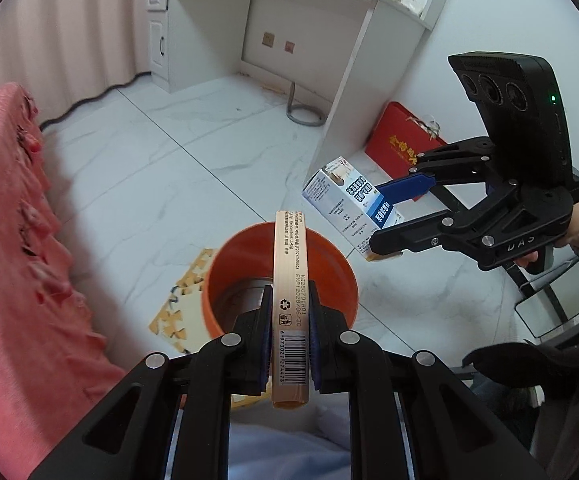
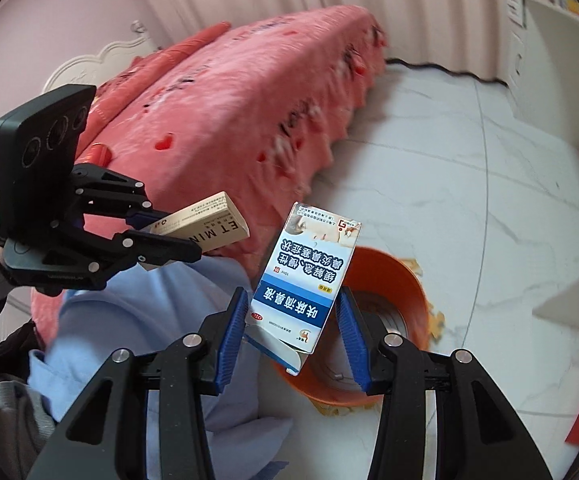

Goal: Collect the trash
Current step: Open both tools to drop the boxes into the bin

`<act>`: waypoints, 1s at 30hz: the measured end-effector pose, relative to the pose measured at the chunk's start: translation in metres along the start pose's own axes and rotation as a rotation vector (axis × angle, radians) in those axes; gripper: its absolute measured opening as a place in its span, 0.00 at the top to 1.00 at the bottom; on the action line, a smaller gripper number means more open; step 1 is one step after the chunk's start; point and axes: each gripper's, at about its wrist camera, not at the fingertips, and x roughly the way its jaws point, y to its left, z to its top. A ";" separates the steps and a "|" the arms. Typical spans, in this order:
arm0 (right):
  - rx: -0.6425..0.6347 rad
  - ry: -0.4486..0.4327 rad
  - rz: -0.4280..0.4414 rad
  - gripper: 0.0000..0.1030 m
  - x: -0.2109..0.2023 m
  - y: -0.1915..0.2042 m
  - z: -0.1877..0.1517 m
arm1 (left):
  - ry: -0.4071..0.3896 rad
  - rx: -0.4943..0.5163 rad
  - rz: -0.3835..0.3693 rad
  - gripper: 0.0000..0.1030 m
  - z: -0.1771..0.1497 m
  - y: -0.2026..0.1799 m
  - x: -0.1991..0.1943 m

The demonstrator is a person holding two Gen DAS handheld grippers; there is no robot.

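Left tool (image 1: 289,344): clamped on a slim tan carton (image 1: 290,300), held edge-up over the orange bucket (image 1: 329,264).
Tan carton writing: a recycling mark, a barcode, "KG250701R01" and "EXP:2028/06/30" along the narrow edge; from the right wrist view the broad face reads "ET MIN", the rest hidden.
Right tool (image 2: 293,332): its blue pads stand apart on either side of a blue-and-white box (image 2: 305,280); whether they touch it cannot be told here. In the left wrist view its fingers sit against the box's sides.
Blue-and-white box writing: large white Chinese characters on a blue band, a red "OTC" oval; one end flap hangs open.
Box position: tilted, above the bucket's near rim.
Bucket: stands on the marble floor (image 1: 161,168) on a yellow puzzle mat (image 1: 177,308), beside the pink bed (image 2: 229,120).
Right tool body: letters "DAS" on its side.
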 end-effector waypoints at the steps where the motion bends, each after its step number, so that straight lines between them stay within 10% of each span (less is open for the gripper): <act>1: 0.010 0.006 0.001 0.55 0.005 -0.006 -0.002 | 0.006 -0.005 -0.004 0.84 0.001 0.002 0.005; 8: 0.042 0.053 -0.020 0.52 0.044 -0.031 -0.009 | 0.067 -0.030 -0.020 0.81 0.007 0.006 0.048; 10: 0.052 0.066 -0.030 0.47 0.053 -0.037 -0.011 | 0.084 -0.028 0.021 0.41 0.009 0.008 0.060; 30: -0.082 -0.001 -0.013 0.30 0.022 0.035 0.015 | 0.014 -0.083 0.136 0.14 -0.015 0.008 -0.016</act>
